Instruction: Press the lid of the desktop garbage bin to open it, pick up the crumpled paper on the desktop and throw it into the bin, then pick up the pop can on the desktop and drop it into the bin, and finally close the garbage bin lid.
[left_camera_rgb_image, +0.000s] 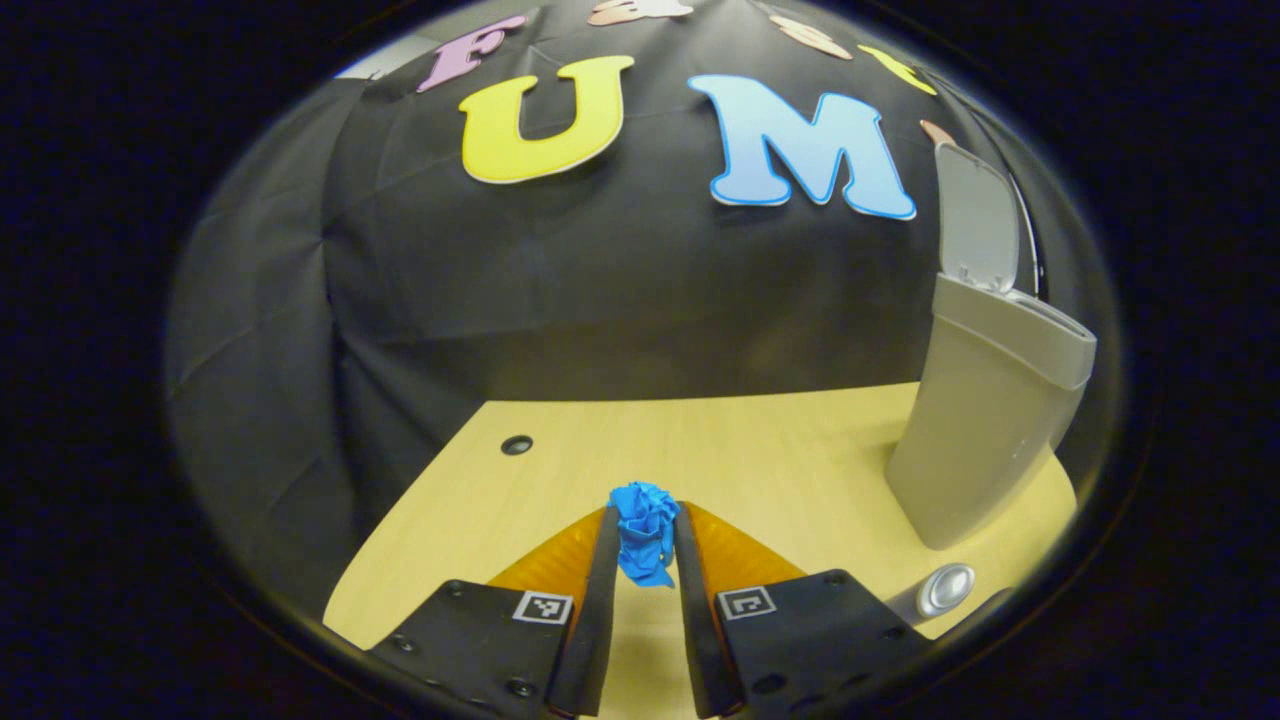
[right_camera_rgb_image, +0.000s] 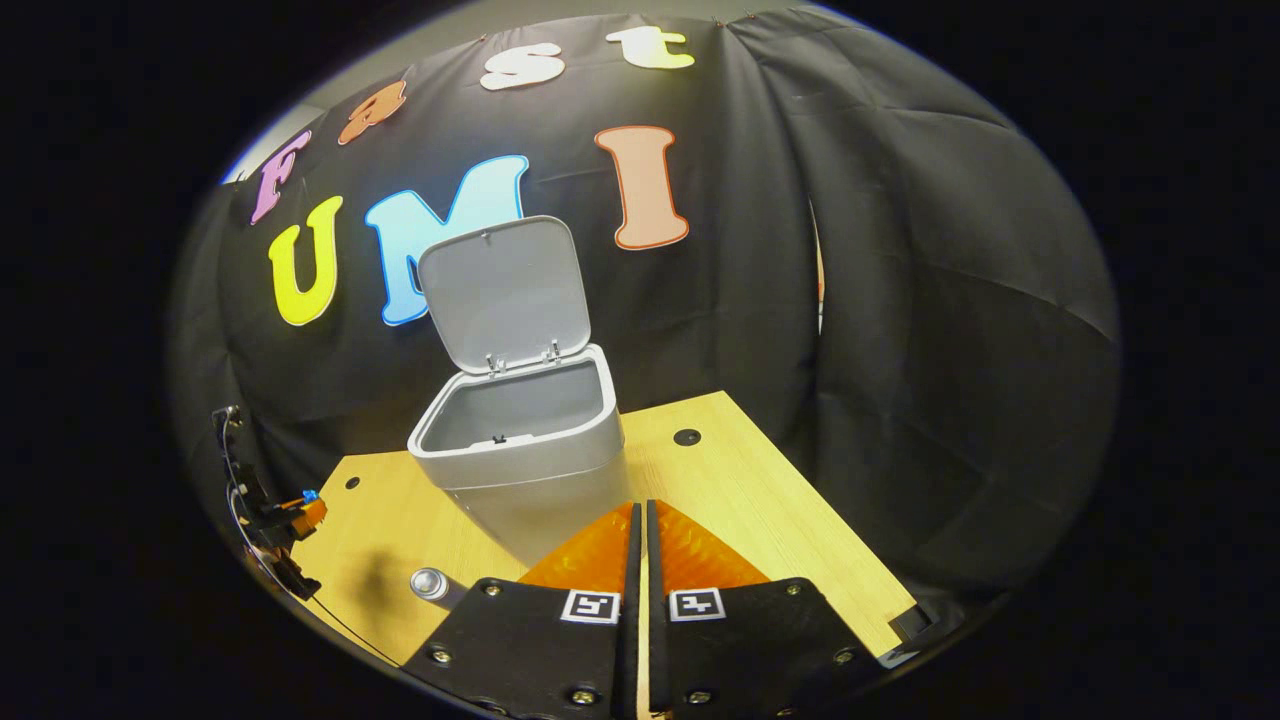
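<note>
left gripper view: the left gripper has its jaws narrowed onto the blue crumpled paper, both fingers pressing its sides, held above the wooden desktop. the garbage bin stands to the right with its lid raised; the pop can lies just beside its base. in the right gripper view the right gripper has its fingers together, holding nothing, in front of the open bin. each gripper carries square black-and-white markers; no readable writing, perhaps too small.

dim booth | desk lit fr above | edges warped, soft
</note>
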